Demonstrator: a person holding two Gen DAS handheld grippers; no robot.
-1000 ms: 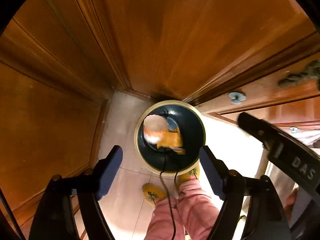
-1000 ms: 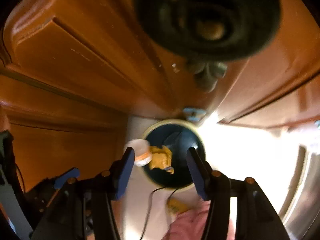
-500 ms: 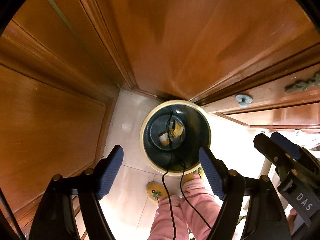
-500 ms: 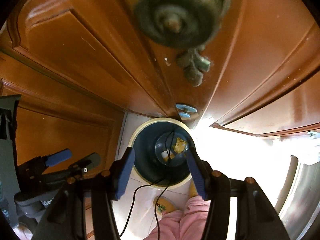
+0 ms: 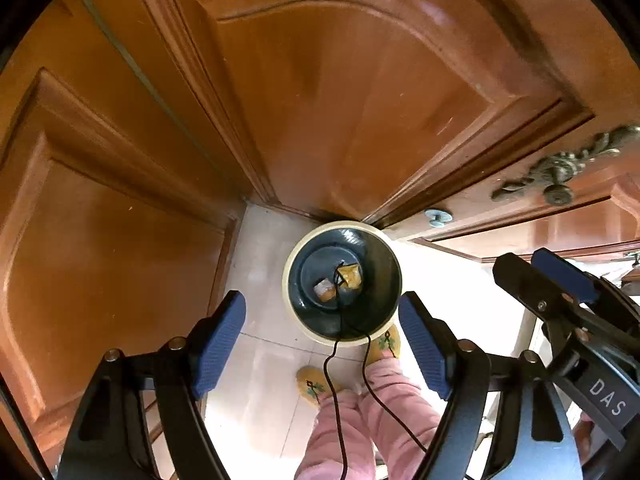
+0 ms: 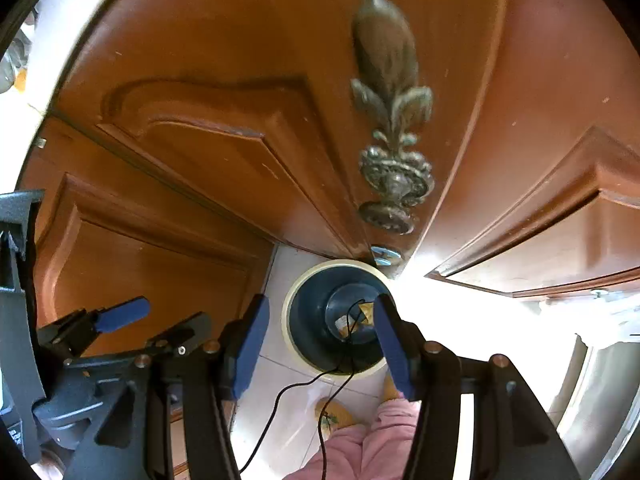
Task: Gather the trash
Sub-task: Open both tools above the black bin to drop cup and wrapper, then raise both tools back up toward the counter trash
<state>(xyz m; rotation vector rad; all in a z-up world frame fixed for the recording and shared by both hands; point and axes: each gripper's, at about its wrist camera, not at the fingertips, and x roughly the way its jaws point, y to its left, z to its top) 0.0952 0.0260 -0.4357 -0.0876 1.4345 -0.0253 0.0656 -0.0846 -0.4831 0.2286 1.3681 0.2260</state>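
A dark trash bin with a cream rim (image 5: pixel 289 280) stands on the tiled floor below, also in the right wrist view (image 6: pixel 286 312). At its bottom lie a yellow wrapper (image 5: pixel 351 275) and a small white-and-orange piece (image 5: pixel 324 290); both show dimly in the right wrist view (image 6: pixel 352 320). My left gripper (image 5: pixel 322 344) is open and empty, high above the bin. My right gripper (image 6: pixel 320 344) is open and empty, also high above it. The right gripper shows at the right of the left wrist view (image 5: pixel 560 292).
Wooden cabinet doors (image 5: pixel 340 100) surround the bin, with an ornate metal handle (image 6: pixel 394 168) close ahead of the right gripper. The person's pink trousers (image 5: pixel 372 412) and yellow slippers (image 5: pixel 314 386) stand by the bin. Black cables (image 5: pixel 336 360) hang down over the bin.
The trash pieces fell from near the bin's mouth to its bottom. Both grippers rose away from the bin, which now looks smaller and farther.
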